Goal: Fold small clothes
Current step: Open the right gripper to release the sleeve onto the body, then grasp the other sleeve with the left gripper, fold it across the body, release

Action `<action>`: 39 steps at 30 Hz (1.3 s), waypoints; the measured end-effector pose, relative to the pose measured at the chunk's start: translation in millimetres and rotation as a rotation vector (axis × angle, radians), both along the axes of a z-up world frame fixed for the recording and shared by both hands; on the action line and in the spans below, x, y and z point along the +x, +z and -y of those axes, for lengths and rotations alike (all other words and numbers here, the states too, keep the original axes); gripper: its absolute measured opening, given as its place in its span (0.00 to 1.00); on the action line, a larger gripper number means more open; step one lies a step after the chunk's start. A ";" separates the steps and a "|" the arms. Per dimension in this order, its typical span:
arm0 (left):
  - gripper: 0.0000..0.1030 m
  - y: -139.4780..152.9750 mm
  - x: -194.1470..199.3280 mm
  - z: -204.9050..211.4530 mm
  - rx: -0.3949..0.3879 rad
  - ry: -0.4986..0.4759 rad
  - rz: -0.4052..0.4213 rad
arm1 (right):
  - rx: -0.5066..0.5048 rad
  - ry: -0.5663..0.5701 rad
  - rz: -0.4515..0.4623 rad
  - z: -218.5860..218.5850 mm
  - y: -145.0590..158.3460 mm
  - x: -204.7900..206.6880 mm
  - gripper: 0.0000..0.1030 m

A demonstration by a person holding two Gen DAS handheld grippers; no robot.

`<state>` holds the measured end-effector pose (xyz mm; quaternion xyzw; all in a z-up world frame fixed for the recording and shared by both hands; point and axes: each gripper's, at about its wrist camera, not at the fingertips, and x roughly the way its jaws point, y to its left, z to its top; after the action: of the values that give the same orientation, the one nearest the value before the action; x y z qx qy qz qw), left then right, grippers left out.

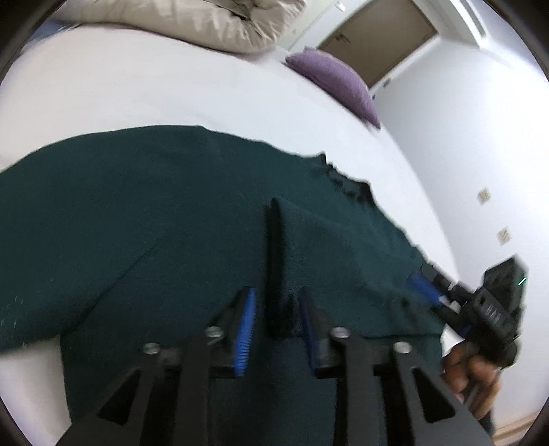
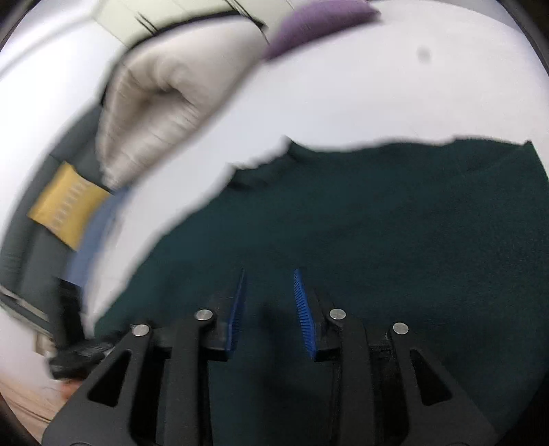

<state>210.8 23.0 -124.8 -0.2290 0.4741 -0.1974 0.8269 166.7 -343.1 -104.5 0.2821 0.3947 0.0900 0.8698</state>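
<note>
A dark green knitted garment [image 1: 154, 212] lies spread on the white bed [image 1: 154, 92]; it also fills the right wrist view [image 2: 377, 223]. My left gripper [image 1: 277, 295] is open just over the garment, its blue pads on either side of a raised fold [image 1: 276, 247] of the cloth. My right gripper [image 2: 269, 274] is open low over the garment, with nothing between its pads. In the left wrist view the right gripper [image 1: 425, 288] shows at the garment's right edge, held by a hand [image 1: 473, 374].
A beige folded duvet [image 1: 192, 24] and a purple pillow [image 1: 339, 85] lie at the far side of the bed. The duvet [image 2: 154, 113] and pillow [image 2: 315, 24] show blurred in the right wrist view, with a yellow object [image 2: 65, 206] beyond the bed's edge.
</note>
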 end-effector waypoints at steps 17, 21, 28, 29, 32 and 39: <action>0.69 -2.0 -169.1 -278.6 -0.235 0.740 0.021 | 0.076 0.096 0.122 -93.3 56.0 -49.9 0.71; 0.73 -33.5 -174.1 -332.3 -0.401 0.933 -0.040 | 0.181 0.106 0.105 -113.0 54.0 -65.4 0.71; 0.07 -46.0 -122.7 -363.8 -0.407 0.988 -0.069 | 0.185 0.077 0.122 -113.9 57.7 -88.4 0.71; 0.07 -43.5 -121.0 -363.1 -0.391 0.972 -0.079 | 0.189 0.068 0.124 -108.4 58.7 -93.4 0.71; 0.08 -4.3 -109.8 -334.6 -0.258 0.867 0.015 | 0.194 0.032 0.137 -83.1 60.4 -110.3 0.71; 0.08 93.0 -60.0 -133.9 0.063 0.393 0.250 | 0.202 -0.075 0.122 -24.9 43.9 -137.1 0.70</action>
<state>150.8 156.9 -31.8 -0.2648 0.3204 -0.0447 0.9084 29.6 -318.2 -60.6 0.3768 0.3191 0.1137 0.8621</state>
